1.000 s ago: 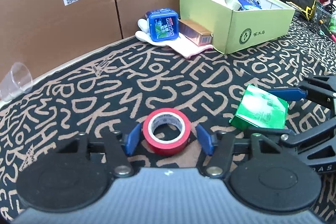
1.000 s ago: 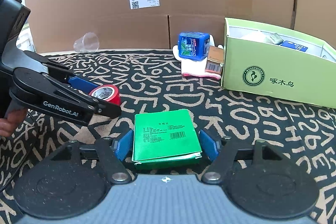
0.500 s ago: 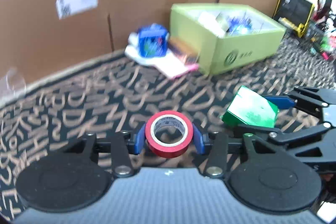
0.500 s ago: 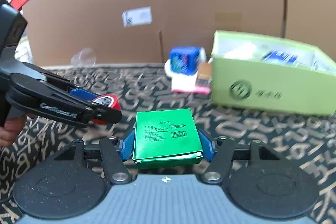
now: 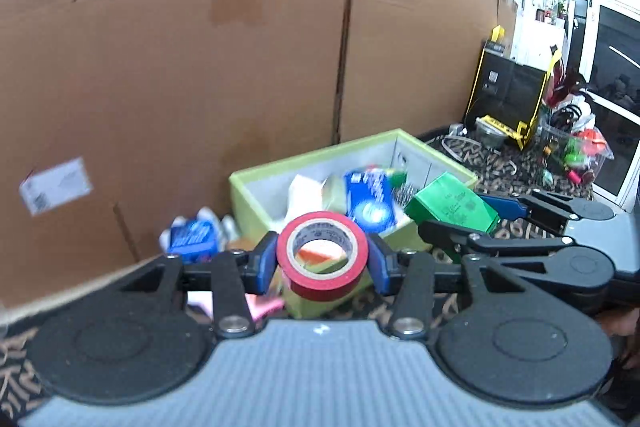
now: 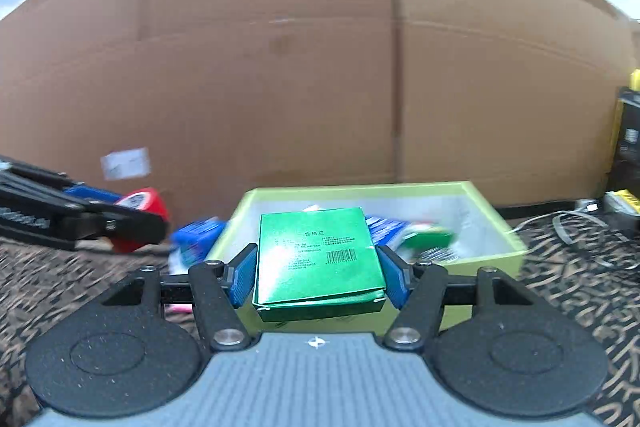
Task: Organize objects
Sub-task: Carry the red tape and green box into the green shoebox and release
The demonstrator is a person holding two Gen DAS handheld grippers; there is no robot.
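My left gripper (image 5: 322, 263) is shut on a red roll of tape (image 5: 322, 255), held in the air just before the near corner of the light green open box (image 5: 256, 205). My right gripper (image 6: 318, 273) is shut on a flat green packet (image 6: 318, 259), lifted in front of the same green box (image 6: 492, 225). In the left wrist view the green packet (image 5: 452, 203) hangs by the box's right rim between the right gripper's blue pads. The red tape (image 6: 140, 213) shows at the left of the right wrist view. The box holds several items, among them a blue carton (image 5: 370, 201).
A blue tin (image 5: 192, 237) and a pink and white cloth (image 5: 256, 305) lie left of the box on the patterned black tablecloth (image 6: 580, 275). A tall cardboard wall (image 5: 200, 67) stands behind. A black and yellow case (image 5: 508, 95) and clutter sit at the far right.
Both grippers closed on their items, the left on the tape and the right on the packet, then lifted them off the cloth and carried them toward the green box.
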